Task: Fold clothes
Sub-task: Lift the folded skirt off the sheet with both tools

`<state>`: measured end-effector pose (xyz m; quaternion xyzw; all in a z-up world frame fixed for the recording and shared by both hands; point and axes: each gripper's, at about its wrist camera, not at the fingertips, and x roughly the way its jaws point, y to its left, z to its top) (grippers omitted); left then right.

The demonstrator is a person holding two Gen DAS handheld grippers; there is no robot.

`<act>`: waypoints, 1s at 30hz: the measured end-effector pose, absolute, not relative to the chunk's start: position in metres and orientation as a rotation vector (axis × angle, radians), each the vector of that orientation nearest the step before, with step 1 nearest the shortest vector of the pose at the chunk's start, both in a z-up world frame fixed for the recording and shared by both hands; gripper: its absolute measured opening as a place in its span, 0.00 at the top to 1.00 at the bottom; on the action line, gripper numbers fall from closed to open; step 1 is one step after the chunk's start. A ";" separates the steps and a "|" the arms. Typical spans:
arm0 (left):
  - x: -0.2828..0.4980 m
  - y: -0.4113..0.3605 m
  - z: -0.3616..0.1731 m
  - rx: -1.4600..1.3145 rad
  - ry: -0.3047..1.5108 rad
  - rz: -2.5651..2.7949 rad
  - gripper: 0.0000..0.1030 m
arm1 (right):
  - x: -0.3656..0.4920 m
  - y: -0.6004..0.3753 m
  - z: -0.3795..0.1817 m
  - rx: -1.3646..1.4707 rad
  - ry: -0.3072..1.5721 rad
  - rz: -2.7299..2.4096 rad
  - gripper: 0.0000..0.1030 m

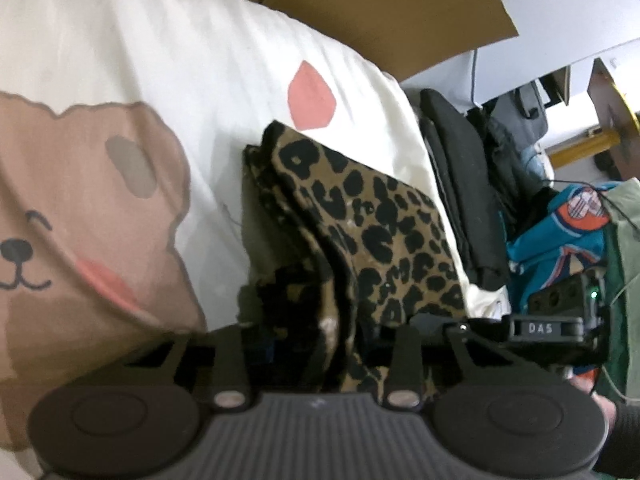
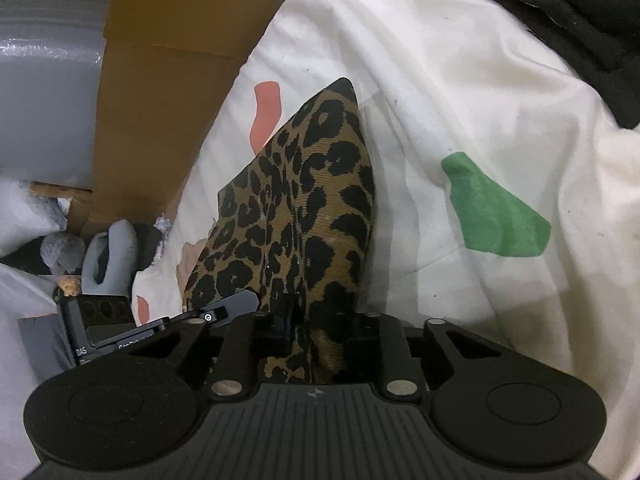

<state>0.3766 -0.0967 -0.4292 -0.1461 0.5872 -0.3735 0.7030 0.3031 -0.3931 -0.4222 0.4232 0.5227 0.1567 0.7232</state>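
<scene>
Both of your grippers are clamped onto the leopard-print garment (image 1: 380, 232) — that's the picture from each wrist. On the left wrist view, your left gripper (image 1: 320, 344) has its jaws drawn in tight, with bunched folds of the spotted cloth running straight down between them. The right gripper (image 1: 548, 320) shows at the right of that same view, just beside yours, its black body marked "DAS".

From the right wrist view, your right gripper (image 2: 296, 332) is likewise pinched closed on the cloth, the fabric rising out of the jaws and tapering to a black-edged corner up ahead. The left gripper (image 2: 168, 320) sits at the lower left there, close alongside, its finger touching the leopard fabric.

The garment is folded over in several layers and lies on a white bedsheet (image 1: 192, 64) printed with a brown bear face (image 1: 80, 208), a pink patch (image 1: 310, 96) and a green patch (image 2: 496, 208). The far corner of the garment reaches up near the pink patch; the green patch lies well apart to its right in the right wrist view.

Along the sheet's right edge in the left wrist view there's a stack of folded black clothes (image 1: 460, 184), and beyond it a teal jersey (image 1: 560, 236) with an orange-and-white crest. Brown cardboard (image 1: 380, 4) stands behind the sheet's far edge. A bit of your hand and dark sleeve (image 1: 616, 420) peeks in at the lower right.
</scene>
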 end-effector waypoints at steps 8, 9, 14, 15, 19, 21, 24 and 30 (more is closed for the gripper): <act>0.365 -0.101 -0.413 -0.267 1.270 -0.785 0.72 | 0.301 -0.383 -0.404 0.827 1.141 0.316 0.94; 0.363 -0.101 -0.409 -0.258 1.258 -0.781 0.72 | 0.301 -0.381 -0.402 0.816 1.138 0.315 0.94; 0.353 -0.096 -0.387 -0.222 1.203 -0.757 0.73 | 0.297 -0.377 -0.384 0.767 1.103 0.326 0.95; 0.350 -0.096 -0.381 -0.213 1.190 -0.750 0.73 | 0.296 -0.377 -0.381 0.763 1.094 0.332 0.95; 0.339 -0.092 -0.356 -0.188 1.149 -0.715 0.73 | 0.291 -0.373 -0.360 0.725 1.057 0.352 0.95; 0.334 -0.091 -0.338 -0.182 1.136 -0.694 0.73 | 0.288 -0.370 -0.349 0.705 1.039 0.362 0.95; 0.327 -0.090 -0.311 -0.173 1.118 -0.664 0.73 | 0.285 -0.368 -0.329 0.695 1.017 0.376 0.95; 0.313 -0.087 -0.254 -0.153 1.083 -0.605 0.73 | 0.277 -0.359 -0.276 0.657 0.971 0.404 0.95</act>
